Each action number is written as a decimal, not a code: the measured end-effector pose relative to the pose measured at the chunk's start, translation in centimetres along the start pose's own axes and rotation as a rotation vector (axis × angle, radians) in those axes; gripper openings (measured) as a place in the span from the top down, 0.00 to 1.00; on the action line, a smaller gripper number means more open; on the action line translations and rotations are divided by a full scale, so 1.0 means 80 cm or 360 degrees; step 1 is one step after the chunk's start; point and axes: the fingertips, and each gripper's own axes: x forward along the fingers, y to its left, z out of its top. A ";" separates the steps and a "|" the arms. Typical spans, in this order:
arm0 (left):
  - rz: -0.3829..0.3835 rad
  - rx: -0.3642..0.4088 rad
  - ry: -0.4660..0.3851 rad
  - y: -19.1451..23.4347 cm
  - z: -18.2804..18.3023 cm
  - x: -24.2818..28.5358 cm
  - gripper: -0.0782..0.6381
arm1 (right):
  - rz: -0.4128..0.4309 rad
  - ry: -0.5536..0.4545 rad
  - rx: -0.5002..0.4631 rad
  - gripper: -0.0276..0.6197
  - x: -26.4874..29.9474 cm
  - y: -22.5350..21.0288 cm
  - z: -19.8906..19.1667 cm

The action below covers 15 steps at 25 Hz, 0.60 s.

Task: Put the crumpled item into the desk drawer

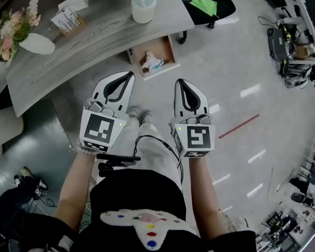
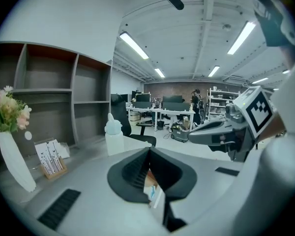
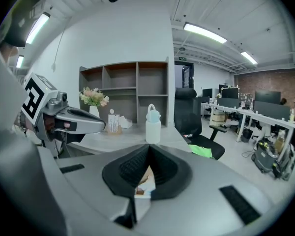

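— Which way is the white and pale-blue crumpled wad [image 1: 151, 63] lying from the two grippers?

— It is being seen ahead of both and lower down, inside the open brown-walled drawer [image 1: 170, 50] under the grey wood-grain desk [image 1: 94, 46]. It is lying well apart from either tip and roughly between the lines along which the two grippers are being pointed. The left gripper [image 1: 130, 75] is being judged slightly the nearer, with the wad just to the right of its line. From the right gripper [image 1: 179, 82] the wad is lying ahead and to the left.

— Is anything being pinched?

— Nothing. Both pairs of jaws are being held pressed together at the tips. The scrap of white and blue showing under each pair in the gripper views is being read as the drawer's contents far beyond, not as something gripped.

— And the wad's long axis?

— It is too small for that to be told with certainty.

— So what is being called for?

— The wad is judged already placed. If the drawer is to be shut, its near front edge is what is being faced, and a push straight ahead is being suggested.
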 end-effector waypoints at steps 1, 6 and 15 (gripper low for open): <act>-0.0003 0.0006 -0.0014 -0.002 0.008 -0.003 0.88 | -0.0002 -0.0017 -0.0004 0.95 -0.004 -0.001 0.007; -0.0008 0.0040 -0.0077 -0.011 0.042 -0.017 0.88 | -0.0009 -0.0085 -0.0035 0.95 -0.021 -0.005 0.039; -0.0033 0.0097 -0.0233 -0.022 0.106 -0.044 0.88 | -0.0002 -0.0161 -0.0108 0.95 -0.055 0.008 0.091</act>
